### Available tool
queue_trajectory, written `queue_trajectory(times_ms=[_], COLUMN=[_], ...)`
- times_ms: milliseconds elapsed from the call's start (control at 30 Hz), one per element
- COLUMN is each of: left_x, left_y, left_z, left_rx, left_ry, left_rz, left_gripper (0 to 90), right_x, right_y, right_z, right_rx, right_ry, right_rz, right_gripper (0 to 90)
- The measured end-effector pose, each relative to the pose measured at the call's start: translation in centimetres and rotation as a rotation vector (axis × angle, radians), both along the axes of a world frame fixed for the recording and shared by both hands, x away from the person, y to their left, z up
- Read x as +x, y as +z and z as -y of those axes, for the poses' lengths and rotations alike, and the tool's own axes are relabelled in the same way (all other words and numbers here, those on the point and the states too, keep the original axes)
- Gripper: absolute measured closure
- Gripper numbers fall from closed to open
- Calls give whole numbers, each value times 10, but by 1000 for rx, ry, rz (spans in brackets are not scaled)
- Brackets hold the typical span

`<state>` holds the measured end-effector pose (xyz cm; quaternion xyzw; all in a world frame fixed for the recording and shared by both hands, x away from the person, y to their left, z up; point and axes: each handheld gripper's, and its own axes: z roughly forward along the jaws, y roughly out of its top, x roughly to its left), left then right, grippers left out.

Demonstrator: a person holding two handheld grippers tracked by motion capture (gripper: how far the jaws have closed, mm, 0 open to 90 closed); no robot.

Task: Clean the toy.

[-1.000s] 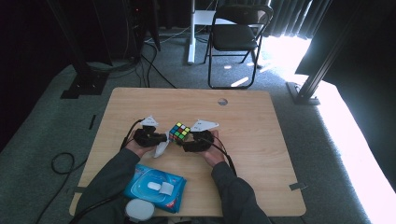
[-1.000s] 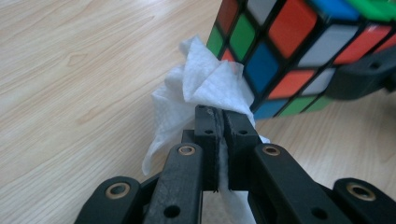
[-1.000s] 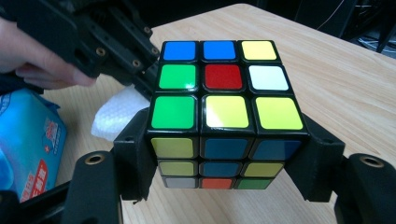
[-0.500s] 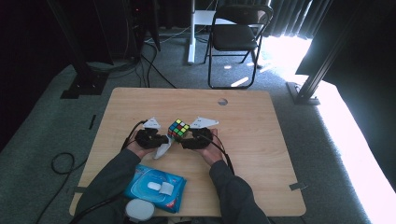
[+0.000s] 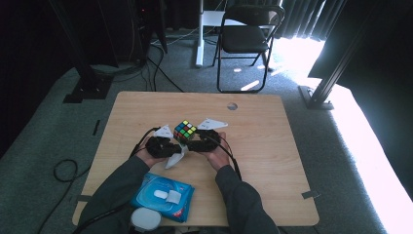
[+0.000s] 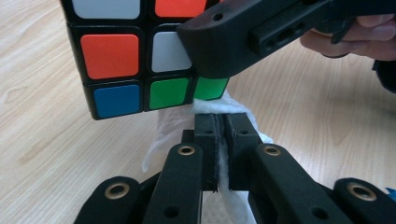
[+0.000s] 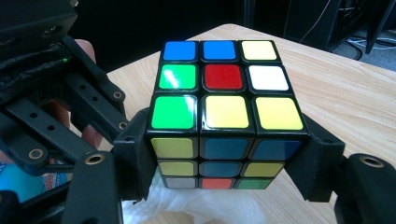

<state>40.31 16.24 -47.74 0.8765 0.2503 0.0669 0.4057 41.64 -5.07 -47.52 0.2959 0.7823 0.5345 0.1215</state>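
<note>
A scrambled Rubik's cube (image 5: 185,129) is held just above the middle of the table, with my right gripper (image 5: 191,140) shut on two opposite sides of it. In the right gripper view the cube (image 7: 226,112) sits squarely between the two black jaws of my right gripper (image 7: 226,163). My left gripper (image 6: 219,123) is shut on a white wipe (image 6: 212,106), which it presses up against the cube's lower edge (image 6: 121,56). From above, the wipe (image 5: 175,158) hangs below my left gripper (image 5: 178,146), close to the cube's left side.
A blue packet of wipes (image 5: 163,195) lies near the table's front edge, with a round grey lid-like object (image 5: 145,219) beside it. The wooden table (image 5: 272,146) has a cable hole (image 5: 232,106) at the back. A folding chair (image 5: 246,39) stands beyond it.
</note>
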Motion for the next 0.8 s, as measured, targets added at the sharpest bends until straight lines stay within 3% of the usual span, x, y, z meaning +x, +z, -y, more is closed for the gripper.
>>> queue_trajectory(times_ms=[267, 533, 800], left_x=[8, 12, 10], left_y=[0, -1, 0], left_z=[-19, -27, -20], left_rx=[-30, -28, -16], left_ry=[123, 197, 154], left_rz=[25, 35, 36], left_gripper=[850, 849, 850], right_x=[-1, -2, -1], right_y=[0, -1, 0], right_z=[2, 4, 2], right_rx=[9, 6, 18], right_ry=[18, 24, 22], right_rz=[-7, -12, -15], right_gripper=[342, 342, 343])
